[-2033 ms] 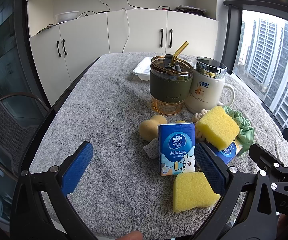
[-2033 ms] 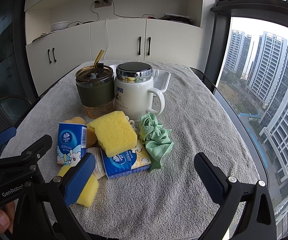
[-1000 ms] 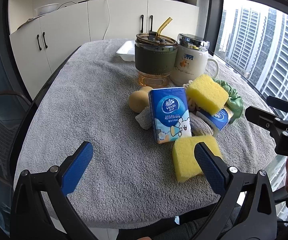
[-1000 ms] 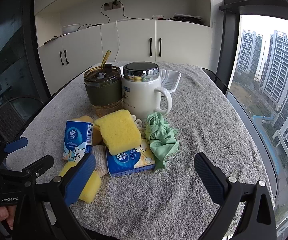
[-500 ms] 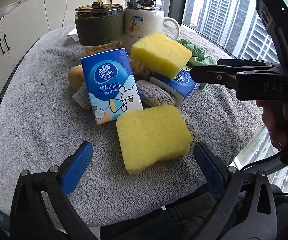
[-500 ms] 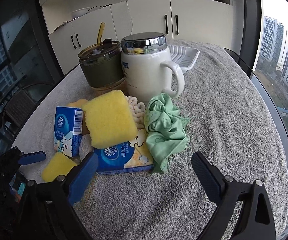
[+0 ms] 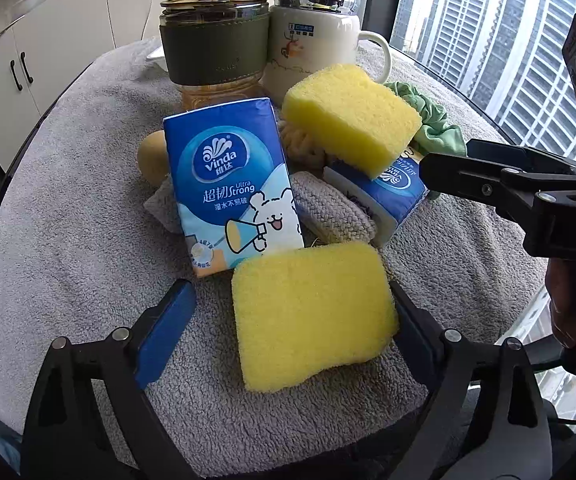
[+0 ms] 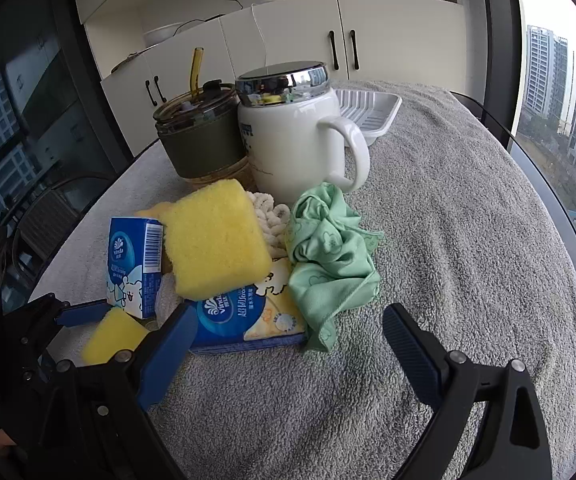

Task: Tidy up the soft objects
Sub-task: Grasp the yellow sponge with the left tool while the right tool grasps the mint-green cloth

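A: Right, left gripper (image 7: 288,292) first. Closing just now around the near sponge (image 7: 311,316), down by the near edge of the table (image 7: 68,200). Not clamped yet: one pad against the sponge's side, the other apart from it, with a clear gap between.

B: Then finish the close slowly. Soft foam, so likely to bulge and squirm. Stop at the first slight dent on both sides, no harder.

A: Worth centring first? Sits off to one side between the jaws.

B: Probably. Shift toward the side with the gap, or simply let the free pad sweep the sponge in. Keep the fingertips low on the foam, close to the table, without scraping it.

A: And the upright tissue pack (image 7: 232,184)? Standing right behind the sponge, seemingly touching its back edge.

B: Mind that. Lift straight up and a touch toward the near edge, so as not to tip the pack onto the knitted cloth (image 7: 331,212) beside it.

A: Right gripper (image 8: 288,332)?

B: Wide open, holding nothing, hovering near the flat tissue pack (image 8: 244,320) and the tail of the green cloth (image 8: 327,260). Best kept clear of the left until after the lift.

A: Destination?

B: Hard to say from here. Possibly the white tray (image 8: 367,108) toward the far edge, behind the mug (image 8: 288,140) and tumbler (image 8: 200,140). Only a guess.
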